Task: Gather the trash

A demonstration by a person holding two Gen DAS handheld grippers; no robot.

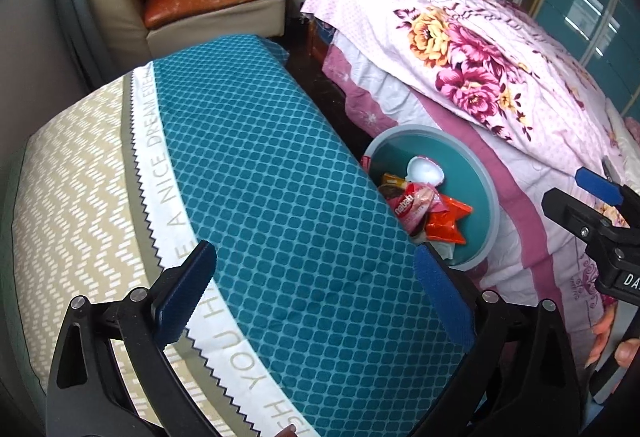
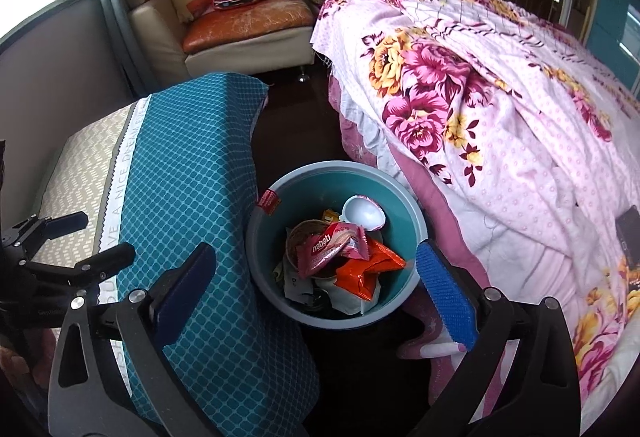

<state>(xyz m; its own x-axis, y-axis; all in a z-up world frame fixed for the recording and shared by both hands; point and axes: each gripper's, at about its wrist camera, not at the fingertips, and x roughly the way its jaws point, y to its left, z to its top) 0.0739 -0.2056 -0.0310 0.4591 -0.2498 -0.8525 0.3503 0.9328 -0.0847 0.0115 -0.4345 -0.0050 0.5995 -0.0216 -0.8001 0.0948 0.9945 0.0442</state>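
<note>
Teal plastic trash bin (image 2: 404, 237) on dark floor (image 2: 296, 125) between patterned mattress (image 2: 192, 173) and floral-quilted bed (image 2: 500, 125); holds pink Nabati wrapper (image 2: 332, 247), orange wrapper (image 2: 368, 269), white cup (image 2: 362, 213). Left tool (image 1: 316, 297) and right tool (image 2: 316, 301): both spread wide, empty.

The round teal plastic bin with a grey rim (image 2: 404, 273) stands upright on the dark floor, wedged between the teal-covered mattress and the pink bed. Inside, a pink Nabati wafer wrapper (image 2: 332, 251) lies on top, a crumpled orange foil packet (image 2: 366, 271) just beside it, a white cup with a peeled pink lid (image 2: 364, 213) behind, paper scraps underneath.
</note>
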